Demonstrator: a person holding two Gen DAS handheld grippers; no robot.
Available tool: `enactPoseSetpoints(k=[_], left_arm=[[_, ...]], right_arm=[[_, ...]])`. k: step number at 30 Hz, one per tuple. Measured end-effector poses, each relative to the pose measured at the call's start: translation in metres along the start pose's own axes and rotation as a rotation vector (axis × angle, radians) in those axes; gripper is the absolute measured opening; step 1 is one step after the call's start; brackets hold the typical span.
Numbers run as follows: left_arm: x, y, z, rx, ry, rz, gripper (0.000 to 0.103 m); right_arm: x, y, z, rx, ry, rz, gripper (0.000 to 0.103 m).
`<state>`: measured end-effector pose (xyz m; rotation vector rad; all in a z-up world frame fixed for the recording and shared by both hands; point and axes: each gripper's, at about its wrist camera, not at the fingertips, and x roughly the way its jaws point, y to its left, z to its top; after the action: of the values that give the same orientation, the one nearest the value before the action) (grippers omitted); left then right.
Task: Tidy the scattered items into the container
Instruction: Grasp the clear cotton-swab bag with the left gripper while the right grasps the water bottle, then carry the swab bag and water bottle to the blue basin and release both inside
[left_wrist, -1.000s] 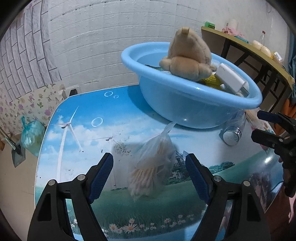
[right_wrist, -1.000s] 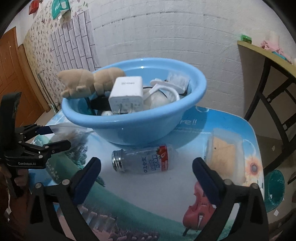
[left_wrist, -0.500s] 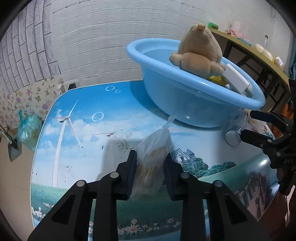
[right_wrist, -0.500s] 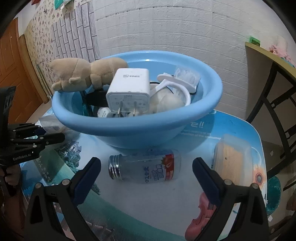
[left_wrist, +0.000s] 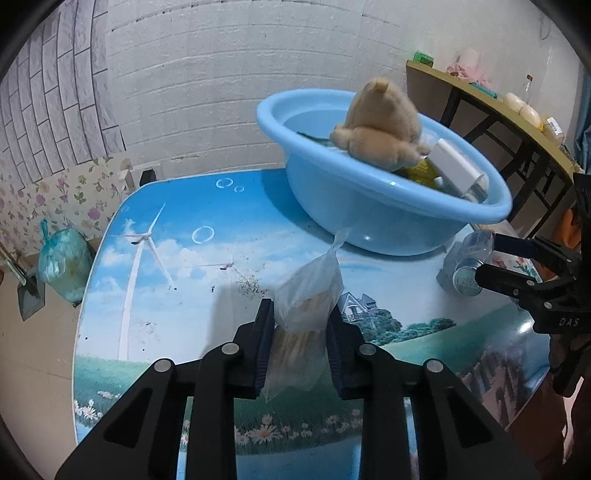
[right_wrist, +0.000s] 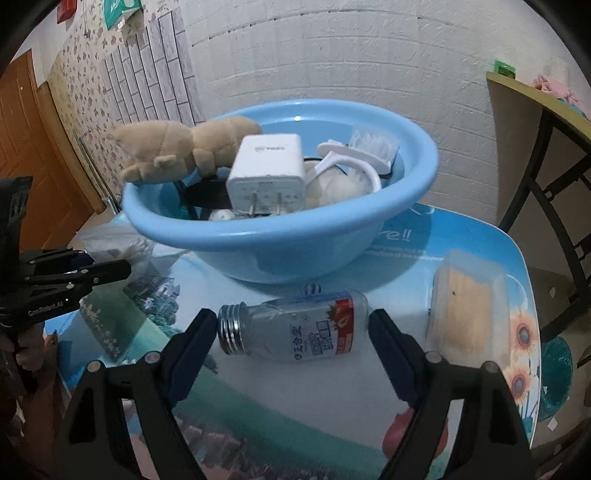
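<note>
My left gripper (left_wrist: 300, 332) is shut on a clear plastic bag of pale sticks (left_wrist: 306, 299) and holds it just above the table, in front of the blue basin (left_wrist: 369, 218). The basin (right_wrist: 280, 243) holds a tan plush toy (right_wrist: 177, 147), a white charger (right_wrist: 267, 173) and a white brush (right_wrist: 365, 147). My right gripper (right_wrist: 291, 328) is open, its fingers on either side of a clear glass bottle (right_wrist: 295, 332) lying on its side in front of the basin.
A clear lidded box of sticks (right_wrist: 467, 306) lies on the table to the right of the bottle. The table (left_wrist: 177, 266) has a printed sky and meadow top. A dark-framed side table (left_wrist: 498, 110) stands at the right. A tied green bag (left_wrist: 64, 262) sits on the floor at left.
My left gripper closed on the bag of sticks and lifted it slightly. My right gripper moved down and forward until its open fingers flank the bottle.
</note>
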<state>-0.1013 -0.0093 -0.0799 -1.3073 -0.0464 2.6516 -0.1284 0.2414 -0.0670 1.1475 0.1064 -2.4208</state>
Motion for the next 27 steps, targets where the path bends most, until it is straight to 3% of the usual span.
enactPoseSetpoints(k=[17,27], left_arm=[[-0.043,-0.014,-0.012,-0.001,-0.048,-0.030,0.025],[-0.078,-0.020,0.007,0.007,-0.145,-0.029,0.025]], right_arm=[[-0.058,0.024,-0.009,-0.029,-0.089,-0.016,0.084],[-0.087,0.027,0.002,-0.023,-0.190,-0.012,0.084]])
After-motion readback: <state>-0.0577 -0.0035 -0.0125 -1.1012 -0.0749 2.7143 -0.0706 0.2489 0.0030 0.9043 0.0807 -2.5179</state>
